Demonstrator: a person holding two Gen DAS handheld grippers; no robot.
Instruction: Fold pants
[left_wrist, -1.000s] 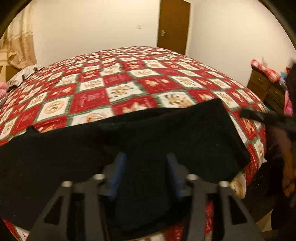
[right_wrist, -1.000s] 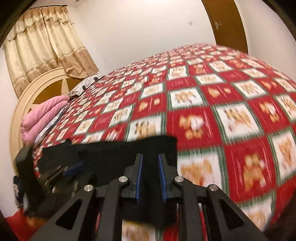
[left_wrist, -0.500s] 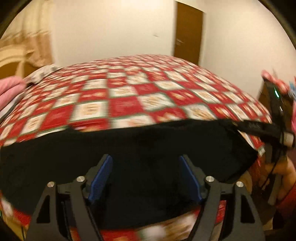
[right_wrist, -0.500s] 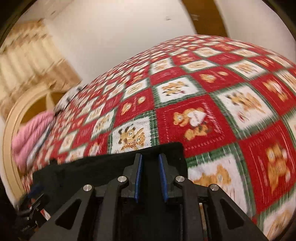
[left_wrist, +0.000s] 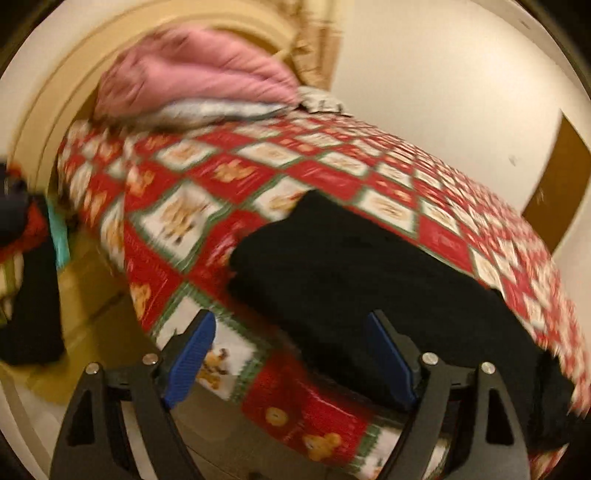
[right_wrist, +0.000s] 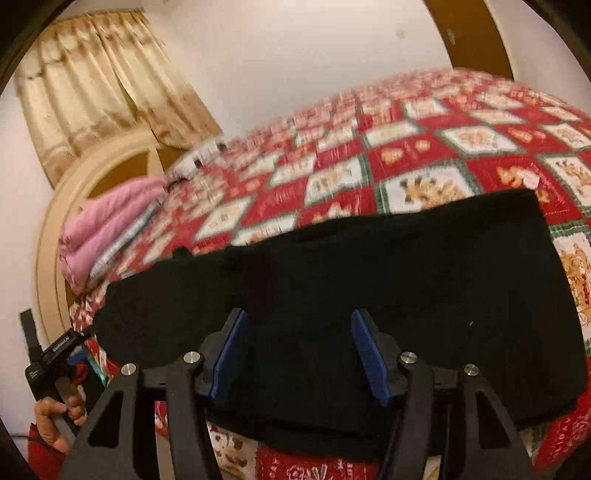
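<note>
The black pants (right_wrist: 332, 288) lie folded in a long band across the near edge of the bed. My right gripper (right_wrist: 301, 354) hovers low over their middle with its jaws opening; cloth lies below the blue pads (right_wrist: 232, 350), which do not press on it. In the left wrist view, which is blurred, the pants (left_wrist: 369, 277) run off to the right. My left gripper (left_wrist: 291, 358) stands at their left end, jaws opening wide, with the bedspread and a corner of black cloth between the pads and nothing gripped.
A red, white and green patchwork bedspread (right_wrist: 424, 155) covers the bed. A pink folded blanket (left_wrist: 192, 70) lies by the cream headboard (right_wrist: 51, 229). A hand (right_wrist: 55, 413) holds the other gripper's handle at the bed's left corner. Dark clothes (left_wrist: 26, 266) sit beside the bed.
My right gripper let go of the pants' edge, opened and drew back. My left gripper opened wider, rolled and swung left to the end of the pants, now facing the headboard.
</note>
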